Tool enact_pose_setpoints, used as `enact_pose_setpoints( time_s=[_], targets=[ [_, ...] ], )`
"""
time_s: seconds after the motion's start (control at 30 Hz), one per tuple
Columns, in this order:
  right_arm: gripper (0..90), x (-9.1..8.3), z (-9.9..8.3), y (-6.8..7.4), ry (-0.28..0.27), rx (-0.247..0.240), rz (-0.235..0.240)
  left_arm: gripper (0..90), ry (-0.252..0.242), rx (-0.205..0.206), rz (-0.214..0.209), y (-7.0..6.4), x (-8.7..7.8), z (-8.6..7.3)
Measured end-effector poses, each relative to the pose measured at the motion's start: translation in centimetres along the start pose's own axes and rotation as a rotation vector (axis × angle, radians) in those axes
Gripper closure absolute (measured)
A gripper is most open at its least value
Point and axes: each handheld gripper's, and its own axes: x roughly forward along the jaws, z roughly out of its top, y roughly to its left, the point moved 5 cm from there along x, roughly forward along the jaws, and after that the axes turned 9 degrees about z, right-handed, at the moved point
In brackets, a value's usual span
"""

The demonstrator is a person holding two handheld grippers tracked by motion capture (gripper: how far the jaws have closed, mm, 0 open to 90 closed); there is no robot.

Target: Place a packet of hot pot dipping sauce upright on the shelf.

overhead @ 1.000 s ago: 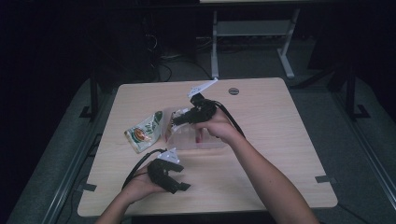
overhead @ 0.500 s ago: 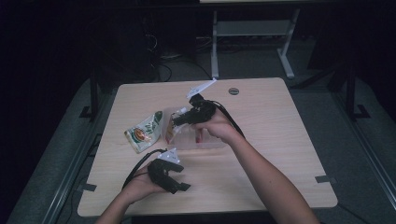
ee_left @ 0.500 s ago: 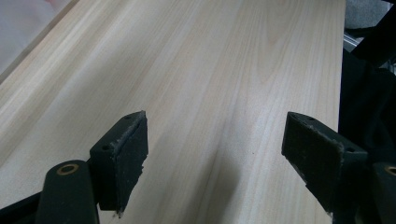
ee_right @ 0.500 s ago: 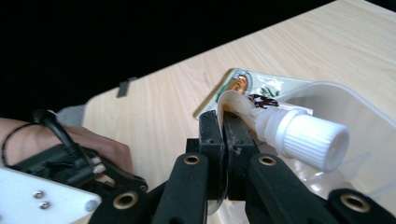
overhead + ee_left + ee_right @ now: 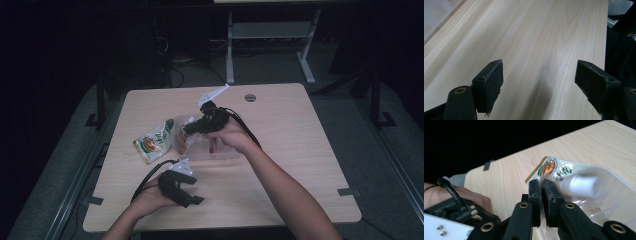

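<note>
Clear plastic container (image 5: 599, 202), thin rim pinched by right gripper (image 5: 542, 187) jaws, left gripper (image 5: 539, 82) jaws spread over wood table (image 5: 544, 37)

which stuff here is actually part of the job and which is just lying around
In the job:
- right hand-held gripper, jaws shut on the rim of the clear plastic container
- orange snack packet inside that container

Lying about:
- green and white snack packet beside the container
- left hand-held gripper, open over bare table
</note>
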Motion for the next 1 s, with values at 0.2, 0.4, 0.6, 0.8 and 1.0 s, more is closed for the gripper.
enact_pose_setpoints(
  time_s=[0.2, 0.4, 0.6, 0.8, 1.0],
  targets=[
    [84.4, -0.7, 0.6, 0.3, -0.036, 0.008, 0.016, 22.4, -0.007, -0.005, -0.005, -0.1, 0.1, 0.0],
    [83.3, -1.0, 0.5, 0.4, -0.04, 0.002, 0.007, 22.4, -0.005, -0.011, -0.005, -0.1, 0.0, 0.1],
    [68.2, -1.9, 0.3, 0.9, -0.05, 0.012, 0.007, 22.4, -0.017, -0.019, -0.004, -0.1, 0.1, 0.1],
    [49.8, -3.3, -0.4, 2.0, -0.058, -0.004, -0.013, 22.5, -0.018, -0.016, -0.003, 0.0, 0.0, 0.1],
    [39.2, -4.6, -2.3, 3.2, -0.037, -0.041, -0.079, 22.6, -0.01, -0.001, -0.006, 0.0, 0.0, 0.1]
  ],
)
